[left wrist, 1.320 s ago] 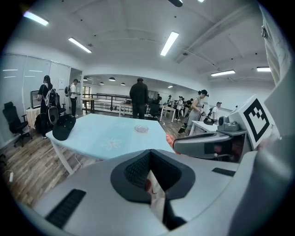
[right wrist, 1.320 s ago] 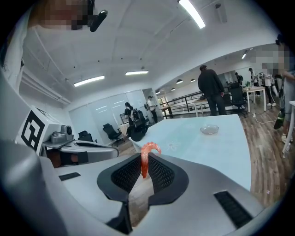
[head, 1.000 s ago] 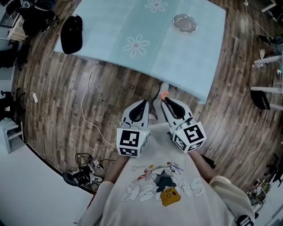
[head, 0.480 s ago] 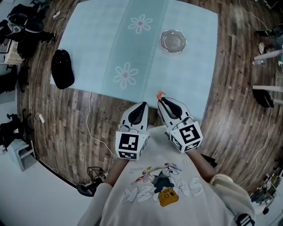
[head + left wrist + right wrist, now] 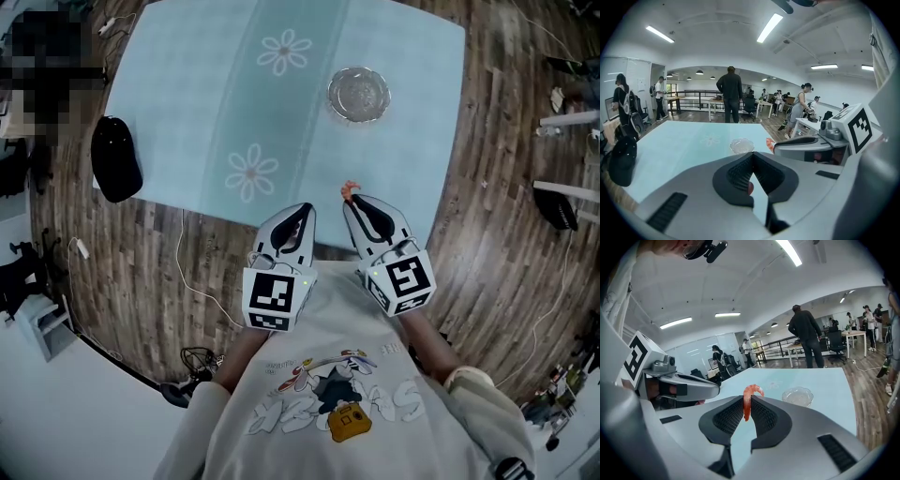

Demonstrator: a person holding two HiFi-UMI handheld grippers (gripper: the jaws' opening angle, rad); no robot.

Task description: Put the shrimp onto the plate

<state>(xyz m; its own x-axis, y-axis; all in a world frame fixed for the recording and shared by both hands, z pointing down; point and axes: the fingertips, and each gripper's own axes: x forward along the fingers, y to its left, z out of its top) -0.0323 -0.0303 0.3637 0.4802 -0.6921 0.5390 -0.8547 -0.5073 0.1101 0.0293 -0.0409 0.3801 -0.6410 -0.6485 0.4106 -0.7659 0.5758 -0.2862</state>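
An orange shrimp (image 5: pixel 748 401) is pinched upright between the jaws of my right gripper (image 5: pixel 746 412), its curled tail sticking out above them; in the head view the shrimp (image 5: pixel 350 188) shows at the tip of my right gripper (image 5: pixel 357 202), over the near edge of the pale blue table (image 5: pixel 187 103). The clear glass plate (image 5: pixel 358 93) sits farther out on the table, ahead of that gripper; the right gripper view has the plate (image 5: pixel 798 396) right of the shrimp. My left gripper (image 5: pixel 302 217) is shut and empty, beside the right one.
A black cap (image 5: pixel 115 157) lies at the table's left edge. A white cable (image 5: pixel 187 272) trails over the wooden floor (image 5: pixel 131 253) near the table's front. Several people stand by desks beyond the table, among them a person in black (image 5: pixel 730 93).
Both grippers have come forward from over the floor to the table's near edge. The table and plate now sit closer in view. The shrimp stays held in the right gripper.
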